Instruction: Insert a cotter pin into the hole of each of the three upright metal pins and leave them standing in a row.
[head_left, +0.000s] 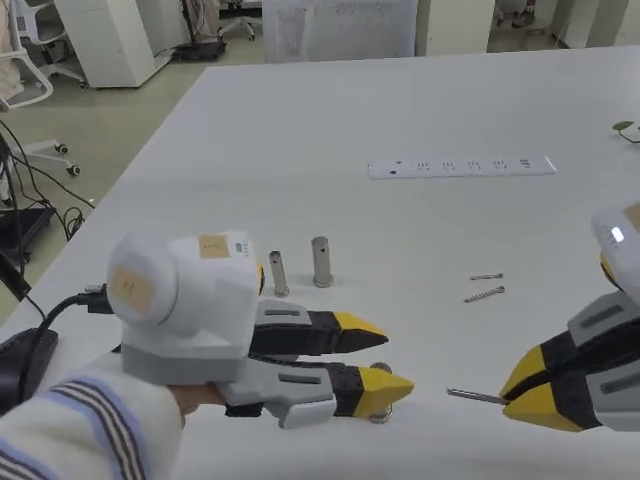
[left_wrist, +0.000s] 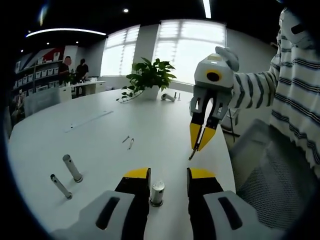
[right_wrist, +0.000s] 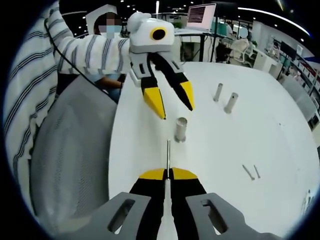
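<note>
So the left gripper (head_left: 385, 357) sits low over the white table (head_left: 300, 150) with its yellow-tipped jaws spread apart, not clamped on anything. One metal pin (left_wrist: 157, 192) stands upright in the gap between them. In the left gripper view it sits closer to one jaw than the other, and honestly I can't tell if it's actually touching it. From the head view that same pin is mostly tucked behind the lower jaw tip, with just a bit of it peeking out. The right gripper (head_left: 522, 398) comes in from the right with its jaws pinched tight on a cotter pin (head_left: 475, 396). It holds it by one end so the rest sticks straight out toward the pin. In the right gripper view the free tip of the cotter pin is near the upright pin but not touching it. The other two metal pins (head_left: 300, 266) stand upright side by side a bit further back on the table, apart from the grippers. Two loose cotter pins (head_left: 485, 286) lie flat next to each other off to the right, near the right gripper. Further back there's a white power strip (head_left: 462, 167) lying across the table, and the left gripper view shows a potted plant (left_wrist: 147, 77) at the far end.
</note>
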